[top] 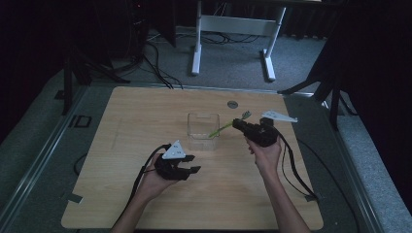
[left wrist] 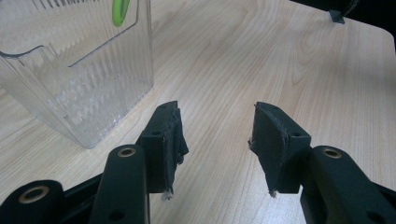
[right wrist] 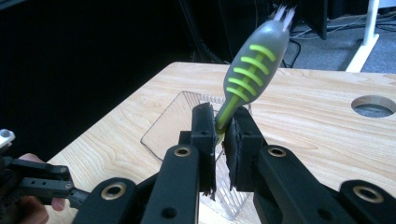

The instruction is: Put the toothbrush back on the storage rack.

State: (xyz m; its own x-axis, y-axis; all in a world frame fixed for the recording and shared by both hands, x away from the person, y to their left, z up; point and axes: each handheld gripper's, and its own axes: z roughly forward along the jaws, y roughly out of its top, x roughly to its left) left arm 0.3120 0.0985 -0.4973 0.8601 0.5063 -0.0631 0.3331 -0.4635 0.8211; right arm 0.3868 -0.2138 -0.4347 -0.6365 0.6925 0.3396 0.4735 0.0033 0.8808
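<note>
1. Right hand-held gripper [right wrist: 219, 135] clamped on a green toothbrush [right wrist: 252, 65], pinched on the thin neck just below the head, bristles up and away from the jaws. Rest of the handle slants down into the clear plastic container [top: 203, 131] mid-desk [top: 145, 204].
2. Left hand-held gripper [left wrist: 217, 135] gaping w/ nothing between the pads, parked low over the desk just beside the container.
3. Toothbrush prob very light, stiff plastic w/ a bit of flex at the neck. Smooth and narrow there, so likely to swivel or slip in the pads if bumped against the container rim.
4. Better hold imo: the thicker ribbed part, more surface to grab.
5. Container looks thin-walled, light, slick. Prob tips or skids easily. Bracing a side wall w/ the free left one seems smart.
</note>
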